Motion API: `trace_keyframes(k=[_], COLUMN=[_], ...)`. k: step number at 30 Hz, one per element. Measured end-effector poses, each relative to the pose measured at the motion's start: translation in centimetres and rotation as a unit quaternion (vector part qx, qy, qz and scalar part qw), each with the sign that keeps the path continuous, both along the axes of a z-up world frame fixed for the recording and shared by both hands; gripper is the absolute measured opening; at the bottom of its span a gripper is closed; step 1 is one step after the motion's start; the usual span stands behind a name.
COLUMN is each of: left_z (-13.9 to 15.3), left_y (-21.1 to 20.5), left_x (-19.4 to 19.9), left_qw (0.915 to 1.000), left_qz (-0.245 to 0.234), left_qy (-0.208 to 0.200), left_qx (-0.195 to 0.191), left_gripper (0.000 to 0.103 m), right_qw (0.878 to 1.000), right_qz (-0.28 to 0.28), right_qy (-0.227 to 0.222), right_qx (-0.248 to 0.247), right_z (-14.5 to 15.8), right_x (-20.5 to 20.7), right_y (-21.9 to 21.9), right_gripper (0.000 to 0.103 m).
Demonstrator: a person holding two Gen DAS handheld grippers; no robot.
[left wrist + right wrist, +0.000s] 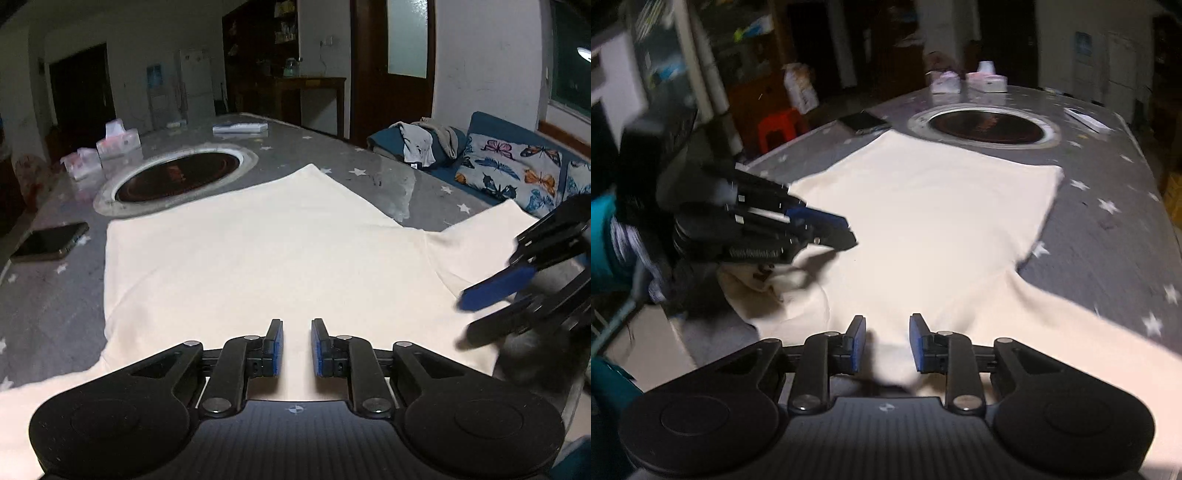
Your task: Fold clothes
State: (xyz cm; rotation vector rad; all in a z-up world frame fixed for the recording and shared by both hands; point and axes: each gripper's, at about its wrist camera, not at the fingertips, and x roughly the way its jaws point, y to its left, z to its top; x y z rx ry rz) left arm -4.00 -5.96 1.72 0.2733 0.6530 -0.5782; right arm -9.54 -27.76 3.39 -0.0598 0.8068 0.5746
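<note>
A cream garment [258, 251] lies spread flat on the grey star-patterned table [55, 302], with a sleeve running off to the right. It also shows in the right wrist view [923, 221]. My left gripper [297, 347] is open over the garment's near edge, with nothing between its blue pads. It appears from the side in the right wrist view [846, 232]. My right gripper [886, 343] is open just above the cloth near the sleeve. In the left wrist view it [469, 317] is blurred at the right edge.
A round black cooktop [177, 177] is set into the table beyond the garment. A phone [50, 242] lies at the left. Tissue packs [118, 138] and a white flat item [240, 127] sit at the far end. A blue sofa with butterfly cushions [509, 166] stands to the right.
</note>
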Motion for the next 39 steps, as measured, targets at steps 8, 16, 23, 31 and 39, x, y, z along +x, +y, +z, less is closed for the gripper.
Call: trace_keyframes(k=[8, 16, 23, 31, 39], left_z=[0.1, -0.1, 0.5, 2.2, 1.8], left_y=[-0.6, -0.4, -0.7, -2.7, -5.6], left_x=[-0.6, -0.6, -0.9, -2.5, -4.2], left_qw=[0.9996, 0.9995, 0.9994, 0.9987, 0.9955], left_qz=[-0.005, -0.004, -0.006, -0.045, -0.093], left_qy=[-0.016, -0.015, -0.018, -0.022, -0.005], left_qx=[0.023, 0.027, 0.029, 0.000, -0.015], left_gripper=[0.025, 0.027, 0.039, 0.042, 0.043], right_qw=[0.994, 0.976, 0.950, 0.922, 0.904], right_qz=[-0.108, -0.216, -0.311, -0.382, -0.412], right_qy=[0.000, -0.006, -0.017, 0.010, 0.013], right_qx=[0.012, -0.026, -0.002, 0.055, 0.113], right_z=[0.0, -0.9, -0.8, -2.7, -4.1], right_x=[-1.4, -2.0, -1.9, 0.0, -0.2], right_y=[-5.4, -10.5, -15.5, -20.0, -21.9], right_gripper=[0.028, 0.024, 0.030, 0.036, 0.038])
